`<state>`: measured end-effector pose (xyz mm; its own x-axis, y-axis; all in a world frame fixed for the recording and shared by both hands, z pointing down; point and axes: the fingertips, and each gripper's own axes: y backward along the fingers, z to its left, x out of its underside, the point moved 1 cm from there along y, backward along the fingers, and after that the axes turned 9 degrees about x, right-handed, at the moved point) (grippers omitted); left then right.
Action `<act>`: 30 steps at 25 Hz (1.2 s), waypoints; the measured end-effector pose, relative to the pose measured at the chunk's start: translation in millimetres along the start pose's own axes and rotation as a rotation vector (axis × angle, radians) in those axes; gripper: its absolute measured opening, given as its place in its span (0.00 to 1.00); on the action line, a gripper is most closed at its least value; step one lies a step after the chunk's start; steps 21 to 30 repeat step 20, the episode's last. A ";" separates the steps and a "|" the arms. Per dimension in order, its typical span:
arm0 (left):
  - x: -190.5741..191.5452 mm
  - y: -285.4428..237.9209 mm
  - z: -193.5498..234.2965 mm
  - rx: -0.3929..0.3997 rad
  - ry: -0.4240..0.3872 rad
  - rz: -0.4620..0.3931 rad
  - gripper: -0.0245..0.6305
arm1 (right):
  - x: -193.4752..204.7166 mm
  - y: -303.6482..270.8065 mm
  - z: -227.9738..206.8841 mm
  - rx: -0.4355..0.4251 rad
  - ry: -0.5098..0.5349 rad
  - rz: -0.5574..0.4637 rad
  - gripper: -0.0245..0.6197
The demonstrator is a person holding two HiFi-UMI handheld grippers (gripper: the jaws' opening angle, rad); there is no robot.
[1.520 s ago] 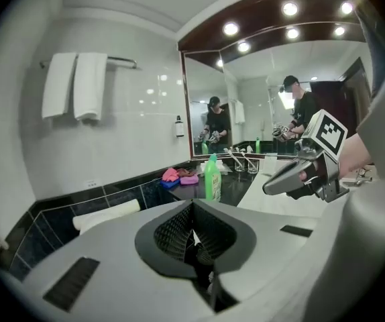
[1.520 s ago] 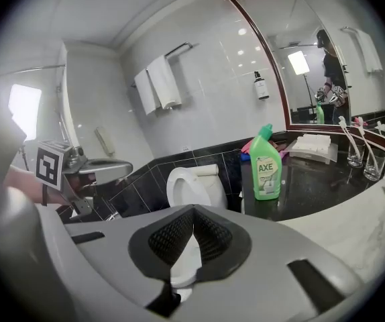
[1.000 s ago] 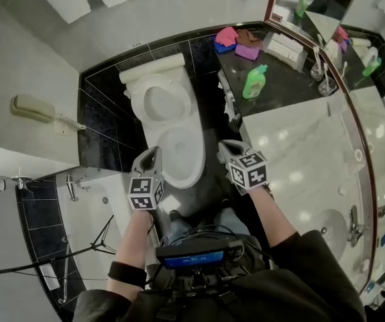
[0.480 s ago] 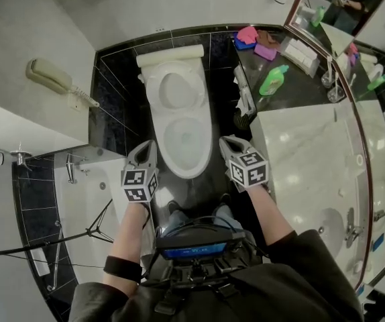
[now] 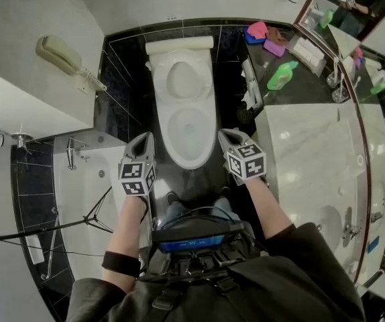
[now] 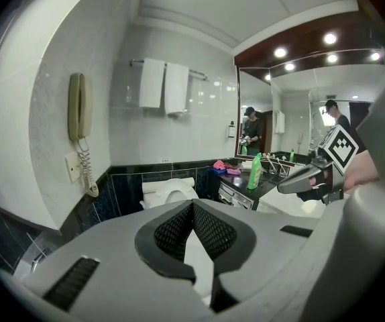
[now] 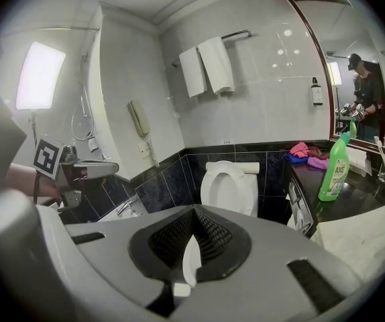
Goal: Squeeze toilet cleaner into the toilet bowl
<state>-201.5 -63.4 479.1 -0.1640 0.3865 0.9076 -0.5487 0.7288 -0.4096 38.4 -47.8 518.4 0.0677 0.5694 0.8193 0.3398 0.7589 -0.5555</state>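
Note:
The white toilet [image 5: 189, 113] stands against the black-tiled wall with lid and seat raised and the bowl open; it also shows in the right gripper view [image 7: 230, 185]. A green cleaner bottle [image 5: 282, 74] stands upright on the dark counter to its right, also seen in both gripper views [image 6: 254, 172] [image 7: 335, 168]. My left gripper [image 5: 143, 139] hovers off the bowl's front left. Off the front right hovers my right gripper [image 5: 227, 137]. Both are shut with nothing between the jaws, and both are well short of the bottle.
A wall phone [image 5: 62, 54] hangs at the left above a bathtub edge [image 5: 85, 173]. The marble vanity [image 5: 313, 159] with a sink runs along the right under a mirror. Pink and purple cloths [image 5: 263, 35] lie at the counter's far end. A tripod leg [image 5: 92, 223] stands at the left.
The head view has swung, so the toilet now sits centred between the two grippers. Both grippers have shifted sideways with it and stayed shut and empty.

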 end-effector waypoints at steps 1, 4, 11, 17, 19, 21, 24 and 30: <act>1.3 2.7 0.9 -0.002 0.004 -0.001 0.04 | 1.2 0.5 2.5 -0.002 0.003 0.003 0.04; 4.9 9.6 3.4 -0.007 0.010 -0.004 0.04 | 4.0 1.2 8.3 -0.003 0.014 0.009 0.04; 15.1 18.7 4.5 -0.019 0.024 0.000 0.04 | 3.1 5.8 11.1 0.010 0.035 0.013 0.04; 15.4 21.3 4.3 -0.020 0.014 0.001 0.04 | 4.8 8.7 9.4 0.016 0.033 0.010 0.04; 15.3 22.3 5.3 -0.020 0.014 -0.003 0.04 | 5.5 8.1 10.4 0.015 0.033 0.010 0.04; 15.3 23.0 6.1 -0.021 0.014 -0.005 0.04 | 5.7 7.6 11.3 0.015 0.033 0.009 0.04; 15.3 23.0 6.1 -0.021 0.014 -0.005 0.04 | 5.7 7.6 11.3 0.015 0.033 0.009 0.04; 15.3 23.0 6.1 -0.021 0.014 -0.005 0.04 | 5.7 7.6 11.3 0.015 0.033 0.009 0.04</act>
